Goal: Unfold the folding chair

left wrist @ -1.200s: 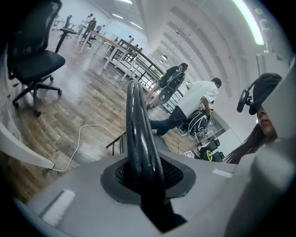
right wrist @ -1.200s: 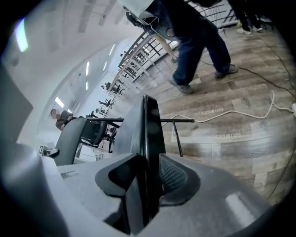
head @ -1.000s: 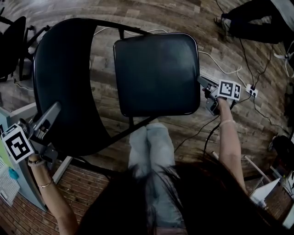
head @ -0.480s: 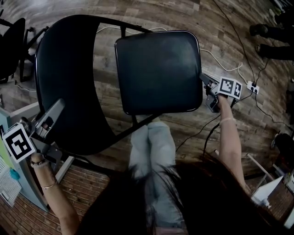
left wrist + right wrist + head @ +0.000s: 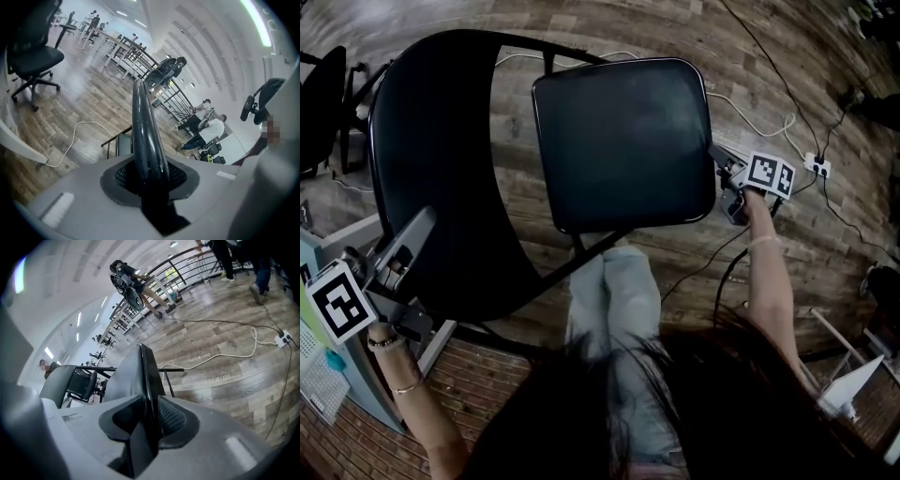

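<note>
The black folding chair stands below me in the head view, its curved backrest (image 5: 441, 159) at the left and its padded seat (image 5: 623, 141) at the right. My left gripper (image 5: 422, 223) is shut on the backrest's lower left edge, and its jaws have just been opening a little. In the left gripper view the backrest edge (image 5: 143, 122) runs up from between the left gripper's (image 5: 150, 180) pads. My right gripper (image 5: 715, 156) grips the seat's right edge, its jaws having just been closing. The seat edge (image 5: 145, 373) fills the gap of the right gripper (image 5: 149, 423).
My legs in jeans (image 5: 609, 300) are right behind the chair's frame. A white cable (image 5: 750, 122) and a power strip (image 5: 817, 167) lie on the wooden floor at the right. A black office chair (image 5: 323, 94) stands at the far left, above grey furniture (image 5: 342, 234).
A person's legs and shoes at the top right have left the head view. The left gripper has crept up and right along the backrest. The seat and right gripper have shifted slightly up.
</note>
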The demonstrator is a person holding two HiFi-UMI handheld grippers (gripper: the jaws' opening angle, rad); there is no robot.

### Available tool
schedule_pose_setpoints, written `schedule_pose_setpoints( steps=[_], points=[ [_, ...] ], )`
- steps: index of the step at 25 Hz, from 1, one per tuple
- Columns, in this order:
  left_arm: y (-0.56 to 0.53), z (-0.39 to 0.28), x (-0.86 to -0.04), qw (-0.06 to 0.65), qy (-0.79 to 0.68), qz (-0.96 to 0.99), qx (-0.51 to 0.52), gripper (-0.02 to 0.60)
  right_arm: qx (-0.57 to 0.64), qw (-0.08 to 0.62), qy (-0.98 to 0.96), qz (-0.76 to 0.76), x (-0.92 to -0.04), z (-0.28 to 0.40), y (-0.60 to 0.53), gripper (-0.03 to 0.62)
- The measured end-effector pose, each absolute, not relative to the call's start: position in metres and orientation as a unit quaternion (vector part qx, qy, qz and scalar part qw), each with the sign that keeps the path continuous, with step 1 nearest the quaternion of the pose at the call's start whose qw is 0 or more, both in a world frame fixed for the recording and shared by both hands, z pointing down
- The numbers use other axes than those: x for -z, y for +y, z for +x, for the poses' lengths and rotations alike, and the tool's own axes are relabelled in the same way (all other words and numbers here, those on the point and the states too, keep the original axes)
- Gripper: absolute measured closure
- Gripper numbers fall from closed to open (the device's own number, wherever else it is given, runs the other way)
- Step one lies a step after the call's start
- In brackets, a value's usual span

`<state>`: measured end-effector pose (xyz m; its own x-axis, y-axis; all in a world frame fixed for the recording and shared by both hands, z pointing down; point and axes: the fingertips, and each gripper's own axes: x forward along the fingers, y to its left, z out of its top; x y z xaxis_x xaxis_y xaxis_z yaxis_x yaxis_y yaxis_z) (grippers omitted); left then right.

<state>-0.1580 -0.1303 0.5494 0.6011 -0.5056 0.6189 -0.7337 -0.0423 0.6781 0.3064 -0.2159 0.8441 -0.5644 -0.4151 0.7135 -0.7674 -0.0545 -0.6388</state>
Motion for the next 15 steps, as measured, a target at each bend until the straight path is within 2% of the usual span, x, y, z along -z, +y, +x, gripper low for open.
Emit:
schedule_pose_setpoints(
  steps=[15],
  points=[
    [-0.136, -0.122, -0.547, 0.543, -0.433, 0.711, -0.113, 0.489, -0.573, 0.156, -0.652, 0.470, -0.859, 0.328, -0.217, 0.519]
  ],
)
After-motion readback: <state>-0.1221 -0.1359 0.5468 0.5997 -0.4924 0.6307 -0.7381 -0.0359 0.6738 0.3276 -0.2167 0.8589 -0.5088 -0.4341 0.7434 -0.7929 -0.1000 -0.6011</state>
